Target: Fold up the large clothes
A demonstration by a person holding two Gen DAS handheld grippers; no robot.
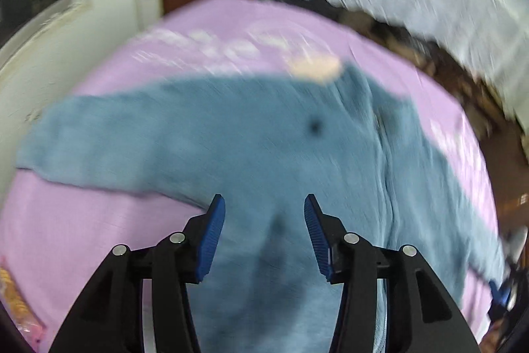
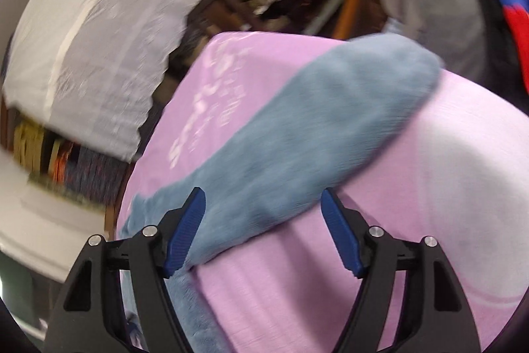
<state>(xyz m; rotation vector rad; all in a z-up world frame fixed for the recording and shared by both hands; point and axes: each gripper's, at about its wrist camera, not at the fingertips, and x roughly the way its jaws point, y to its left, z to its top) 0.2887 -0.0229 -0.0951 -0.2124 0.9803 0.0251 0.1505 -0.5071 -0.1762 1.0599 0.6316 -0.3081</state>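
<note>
Fingers on my left gripper are spread, empty, above the blue garment lying on the pink-covered surface. Its sleeve runs diagonally ahead of my right gripper, also released, which looks nearer for folding it inward.

Sweater: blue-grey, fuzzy knit, spread flat on pink cloth, sleeves extended outward, both views motion-blurred.
</note>
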